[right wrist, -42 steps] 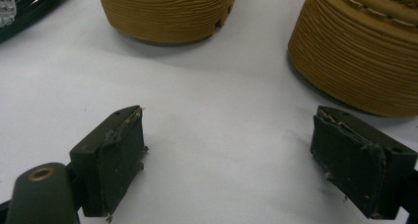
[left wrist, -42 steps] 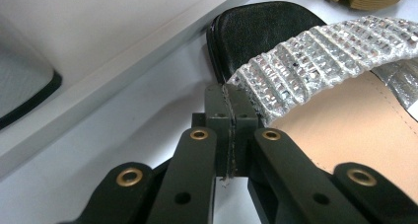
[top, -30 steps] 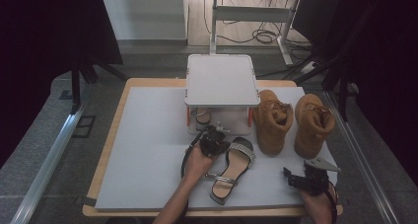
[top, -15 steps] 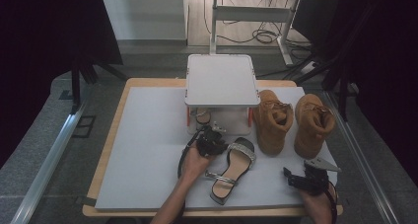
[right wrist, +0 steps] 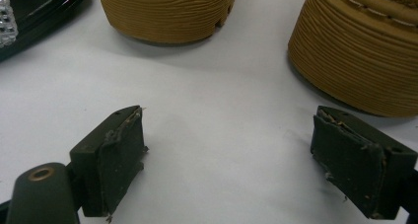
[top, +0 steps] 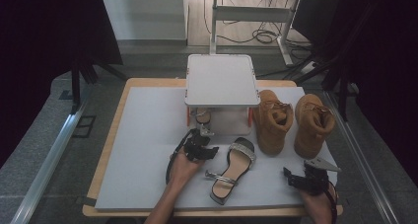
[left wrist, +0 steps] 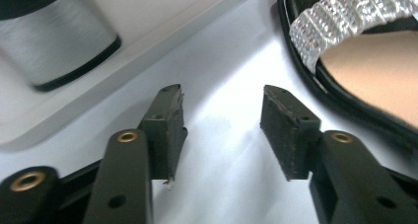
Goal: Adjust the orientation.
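My left gripper lies just in front of the white two-tier rack. Its jaws have just been opening and stand open over bare mat, with nothing between the pads. One black sandal sits under the rack. Its mate, with a glittery strap, lies on the mat to the right of my left hand. The right gripper rests at the front right corner, open and empty, facing the heels of two tan boots.
The tan boots stand upright right of the rack. A grey round rack foot is close ahead of my left jaws. The grey mat lies on a wooden table. Cables and a stand's legs lie on the floor beyond.
My left hand has drawn back from under the rack, toward the left and the front edge, and its jaws have opened. The sandal stays under the rack. The right hand has kept still.
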`<state>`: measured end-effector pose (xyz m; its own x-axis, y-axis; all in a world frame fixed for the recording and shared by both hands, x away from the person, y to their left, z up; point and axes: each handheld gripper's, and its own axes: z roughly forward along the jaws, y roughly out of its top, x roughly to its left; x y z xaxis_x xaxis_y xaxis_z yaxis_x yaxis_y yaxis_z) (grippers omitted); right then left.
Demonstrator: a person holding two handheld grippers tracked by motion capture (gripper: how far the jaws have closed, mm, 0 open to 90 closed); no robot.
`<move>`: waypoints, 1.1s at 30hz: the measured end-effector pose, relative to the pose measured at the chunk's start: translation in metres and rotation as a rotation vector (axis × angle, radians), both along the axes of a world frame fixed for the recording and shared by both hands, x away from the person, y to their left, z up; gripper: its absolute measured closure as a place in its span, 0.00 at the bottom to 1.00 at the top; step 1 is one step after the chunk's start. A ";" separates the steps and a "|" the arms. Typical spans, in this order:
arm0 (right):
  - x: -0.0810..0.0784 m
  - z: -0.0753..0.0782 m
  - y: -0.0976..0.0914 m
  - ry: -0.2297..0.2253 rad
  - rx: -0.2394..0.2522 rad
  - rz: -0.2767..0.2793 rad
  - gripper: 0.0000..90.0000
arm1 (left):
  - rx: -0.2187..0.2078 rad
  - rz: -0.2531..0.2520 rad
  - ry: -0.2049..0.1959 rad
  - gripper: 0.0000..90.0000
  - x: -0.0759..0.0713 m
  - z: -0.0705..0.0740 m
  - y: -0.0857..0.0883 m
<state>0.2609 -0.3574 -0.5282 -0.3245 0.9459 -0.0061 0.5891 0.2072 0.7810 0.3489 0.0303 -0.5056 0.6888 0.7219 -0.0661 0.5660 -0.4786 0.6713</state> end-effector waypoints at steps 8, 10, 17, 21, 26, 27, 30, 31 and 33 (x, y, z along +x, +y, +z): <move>0.000 0.000 0.000 0.000 0.000 0.000 0.14 | -0.020 0.030 -0.001 0.48 -0.013 0.002 0.019; 0.000 0.000 0.000 0.000 0.000 0.000 0.14 | -0.022 0.044 -0.004 0.45 -0.018 0.002 0.023; 0.000 0.000 0.000 0.000 0.000 -0.001 0.14 | -0.038 0.070 -0.004 0.36 -0.036 0.002 0.039; 0.000 0.000 0.000 0.000 -0.001 0.000 0.14 | -0.039 0.080 -0.016 0.31 -0.047 0.003 0.046; 0.000 0.000 0.000 0.000 -0.001 0.000 0.14 | -0.043 0.089 -0.032 0.26 -0.064 0.003 0.053; 0.000 0.000 0.000 0.000 -0.001 -0.001 0.14 | -0.047 0.095 -0.032 0.24 -0.067 0.003 0.054; 0.000 0.000 0.000 0.000 -0.001 0.000 0.14 | -0.057 0.094 -0.030 0.21 -0.078 0.003 0.058; 0.000 0.000 0.000 0.000 -0.001 0.000 0.14 | -0.058 0.093 -0.028 0.19 -0.080 0.003 0.058; 0.000 0.000 0.000 0.000 -0.001 0.000 0.14 | -0.064 0.092 -0.027 0.18 -0.087 0.002 0.060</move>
